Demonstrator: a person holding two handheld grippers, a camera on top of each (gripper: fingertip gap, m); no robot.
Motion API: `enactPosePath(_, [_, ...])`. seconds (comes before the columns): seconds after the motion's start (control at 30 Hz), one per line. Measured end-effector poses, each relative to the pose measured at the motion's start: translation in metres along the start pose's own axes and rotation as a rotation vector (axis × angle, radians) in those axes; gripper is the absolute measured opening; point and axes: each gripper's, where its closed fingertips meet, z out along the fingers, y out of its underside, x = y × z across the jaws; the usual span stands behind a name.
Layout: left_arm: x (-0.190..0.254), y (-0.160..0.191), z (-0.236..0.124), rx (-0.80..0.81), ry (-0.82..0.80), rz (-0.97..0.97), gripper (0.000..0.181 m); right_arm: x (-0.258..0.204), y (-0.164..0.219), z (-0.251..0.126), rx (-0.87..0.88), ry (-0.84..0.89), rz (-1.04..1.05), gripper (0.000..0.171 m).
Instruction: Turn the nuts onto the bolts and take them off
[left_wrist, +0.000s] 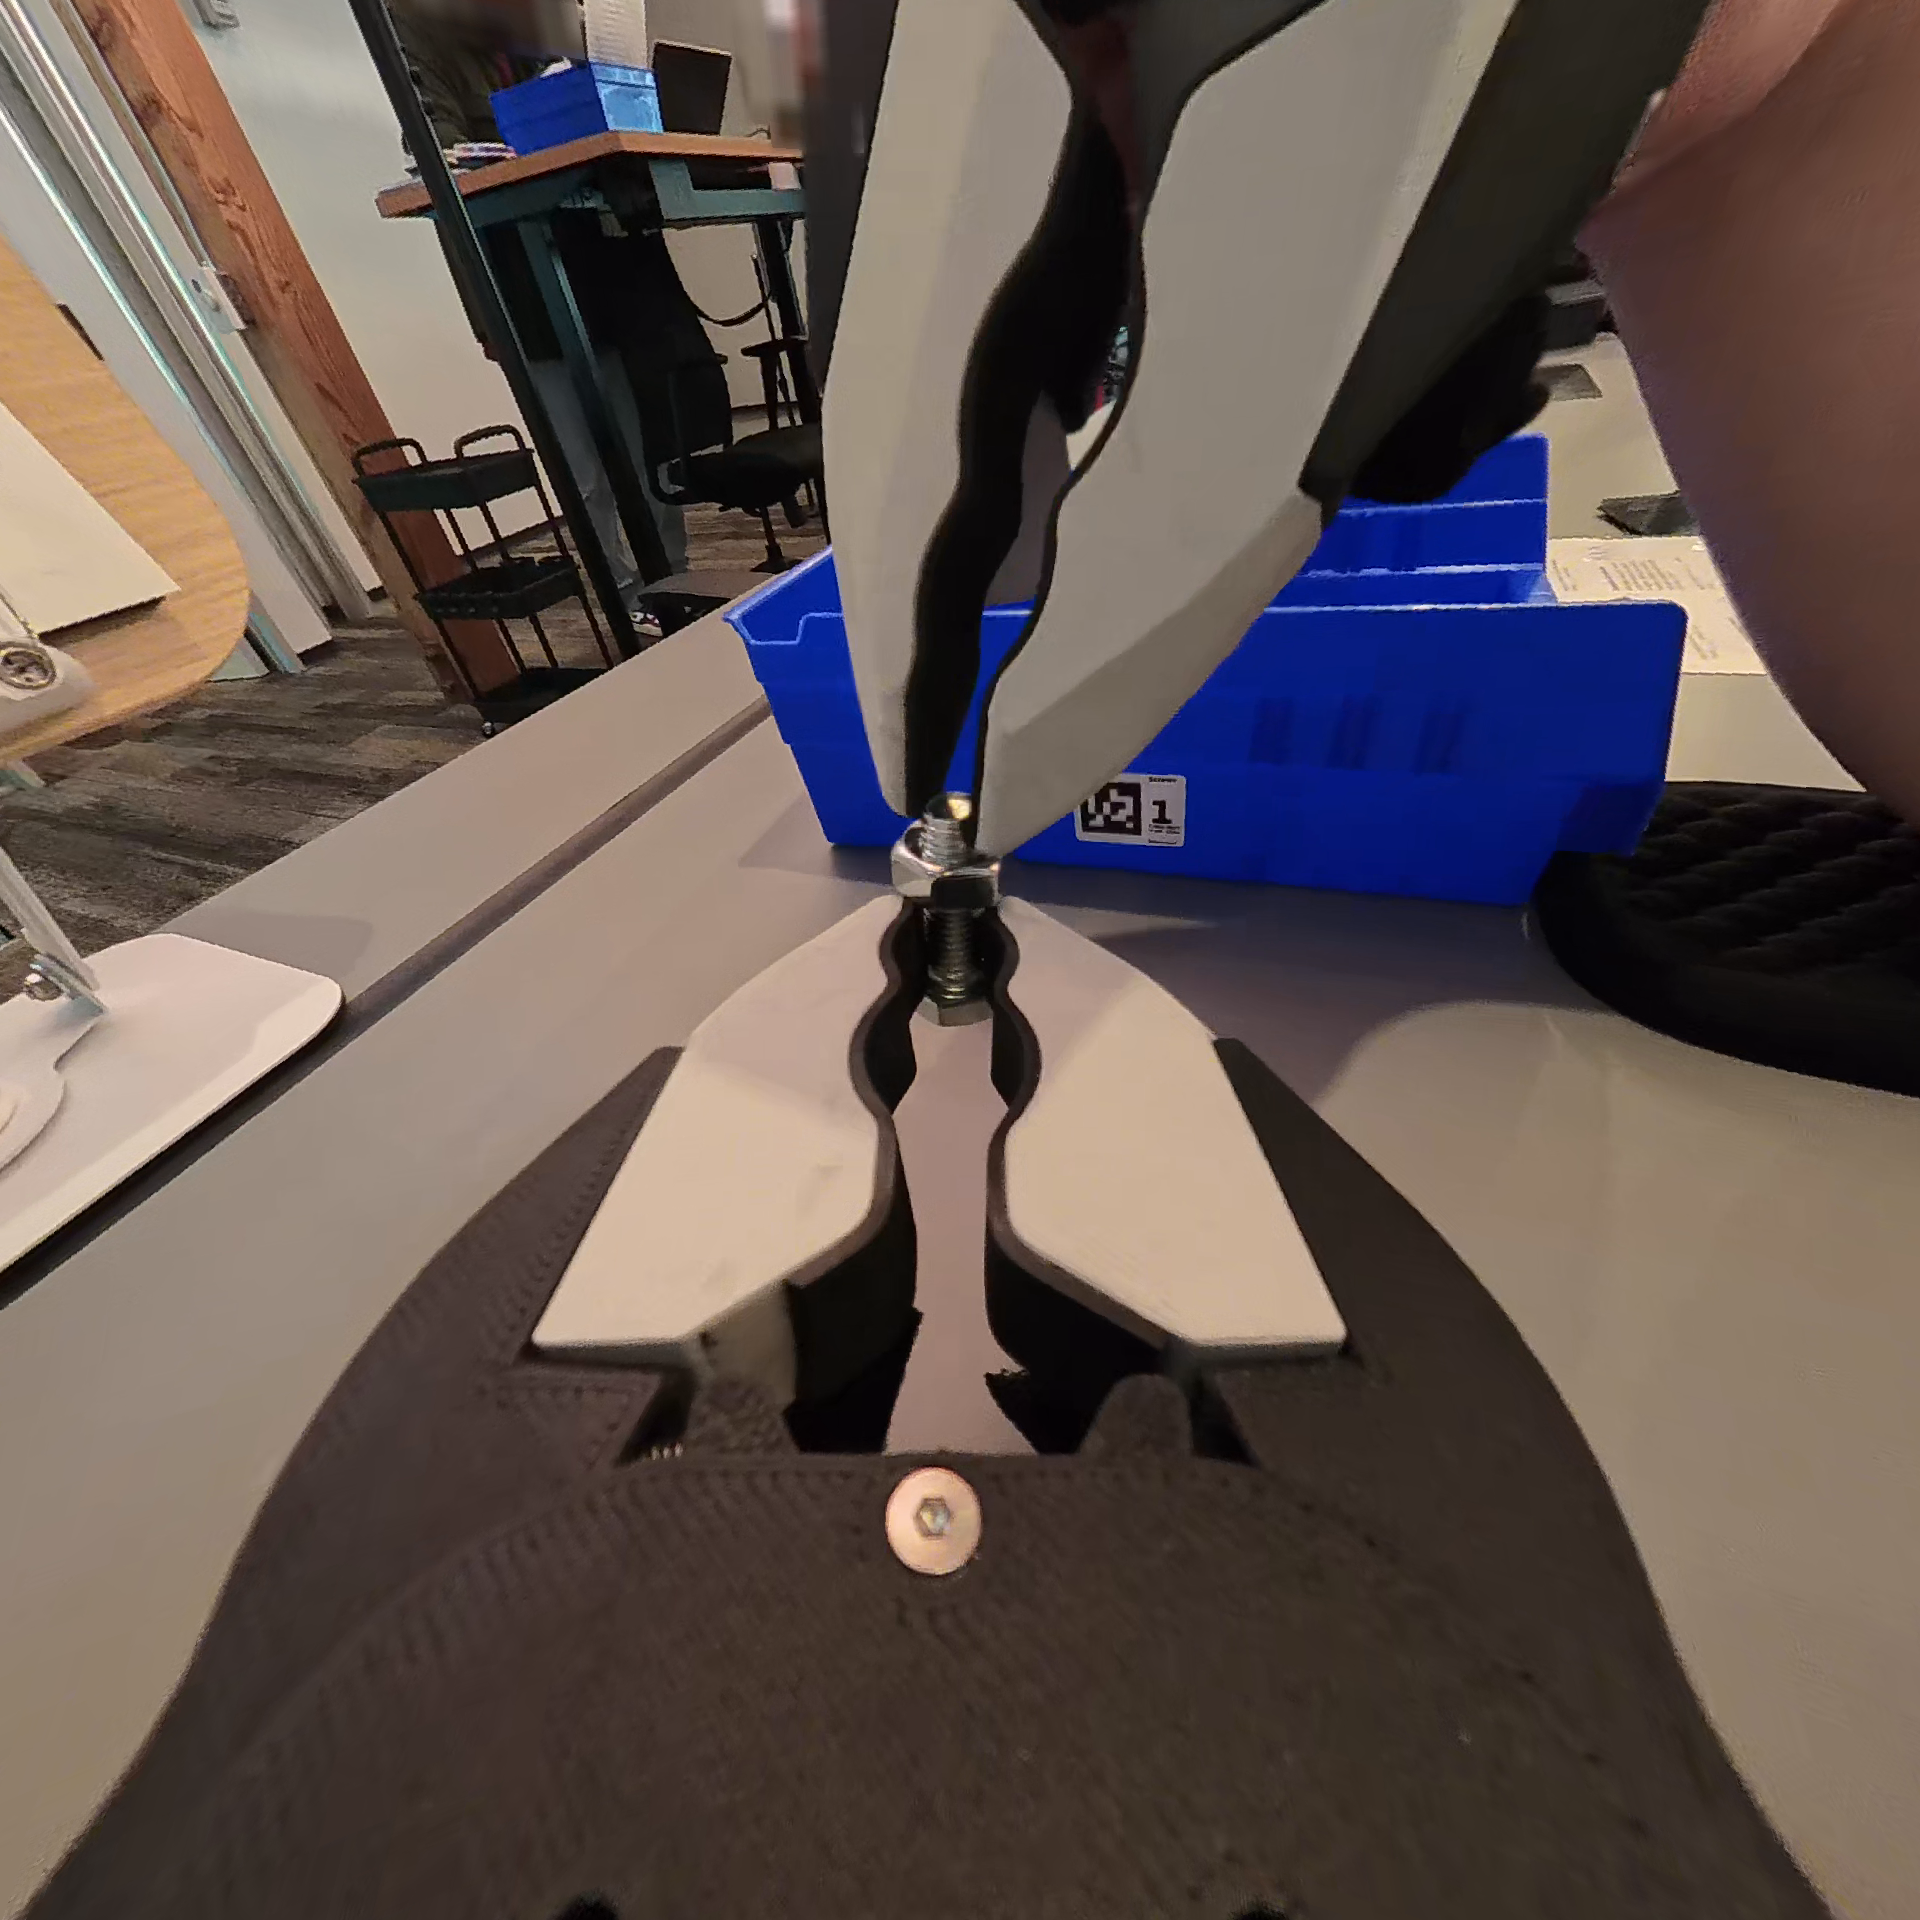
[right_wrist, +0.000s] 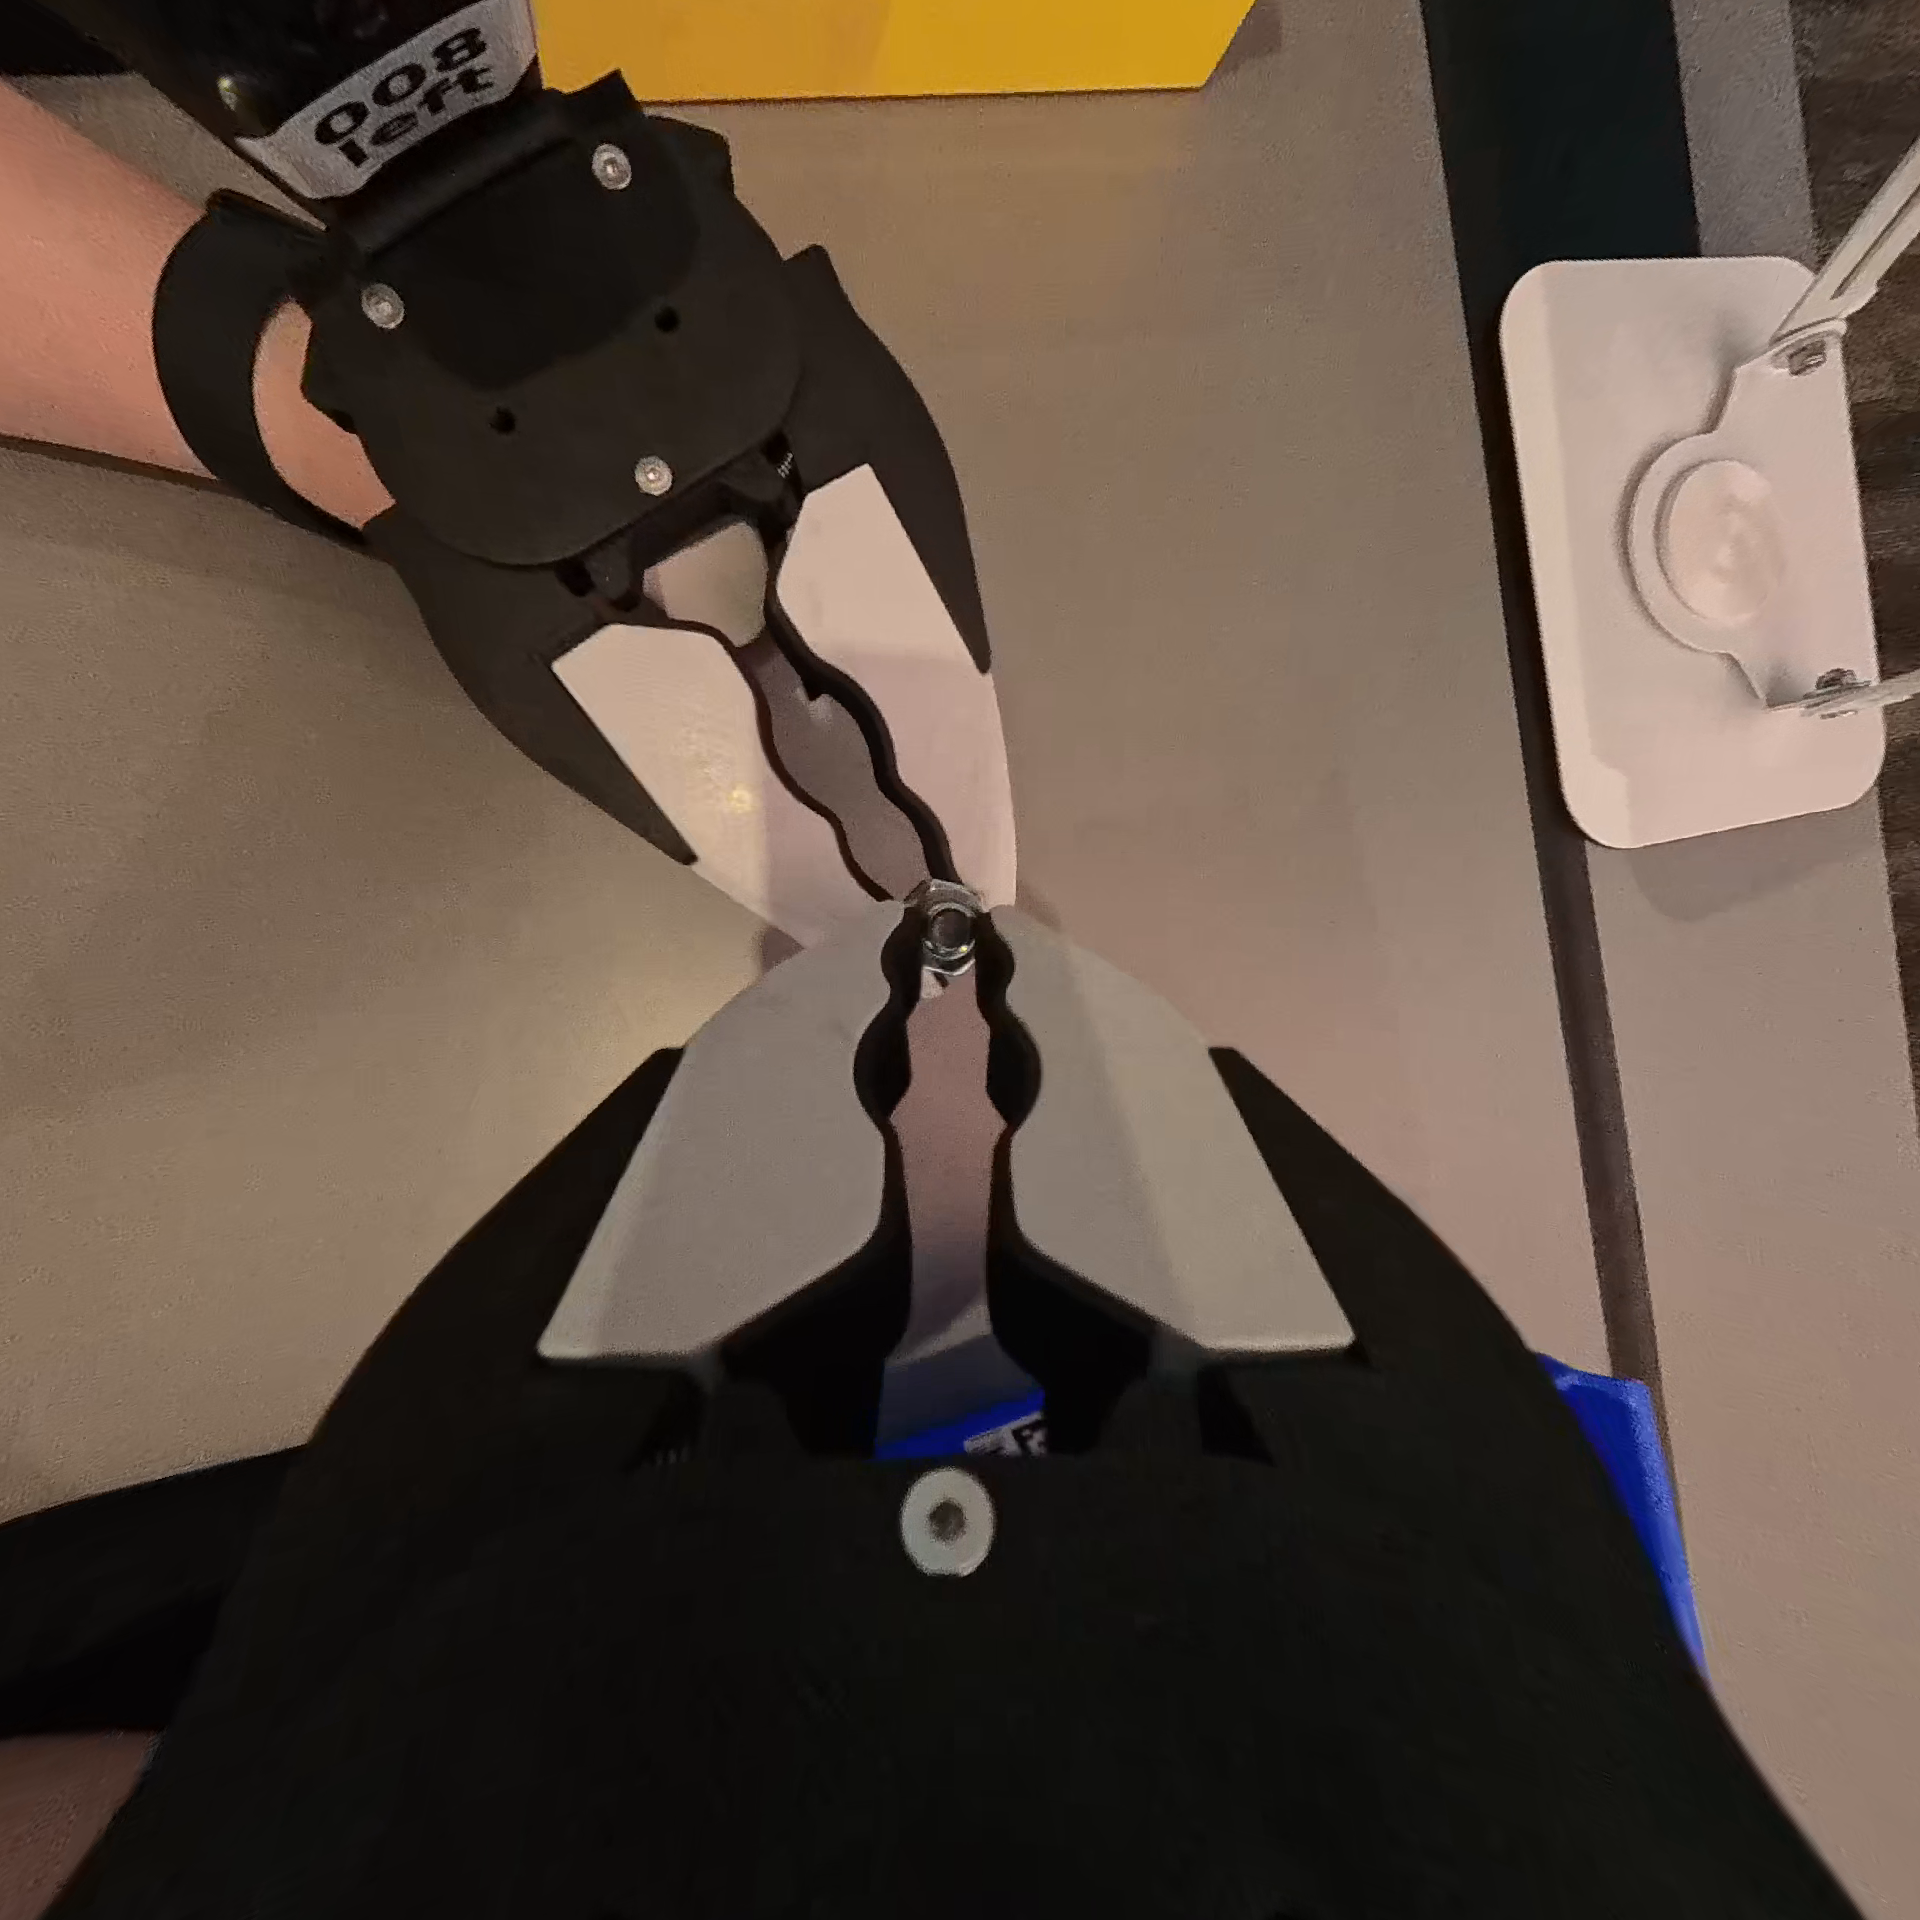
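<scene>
Bolt held upright above the grey table, clamped between the narrowed fingers of the left gripper. Nut sits near its threaded top, where the right gripper, descending from above, pinches it. Blue bin behind.
</scene>
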Motion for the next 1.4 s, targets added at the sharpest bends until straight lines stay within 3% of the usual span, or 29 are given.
enactPosePath(0.2, [-0.003, -0.002, 0.0, 0.016, 0.003, -0.048, 0.011, 0.004, 0.0, -0.002, 0.021, -0.056, 0.103, 0.01])
enactPosePath(0.33, [-0.012, -0.002, -0.001, 0.029, -0.029, -0.097, 0.031, 0.009, 0.002, -0.004, 0.035, -0.066, 0.156, 0.01])
enactPosePath(0.6, [0.003, -0.003, 0.001, 0.051, 0.15, -0.252, 0.039, 0.012, 0.004, -0.004, 0.026, -0.047, 0.163, 0.01])
enactPosePath(1.07, [0.004, 0.002, 0.003, 0.017, 0.121, -0.187, 0.019, 0.003, -0.005, -0.009, 0.089, -0.09, 0.126, 0.011])
enactPosePath(1.17, [0.005, -0.003, 0.002, 0.036, 0.125, -0.192, 0.019, 0.008, -0.007, -0.011, 0.114, -0.064, 0.127, 0.032])
enactPosePath(1.4, [0.0, -0.006, -0.001, 0.054, 0.106, -0.204, 0.019, 0.0, -0.006, -0.006, 0.091, -0.079, 0.06, 0.039])
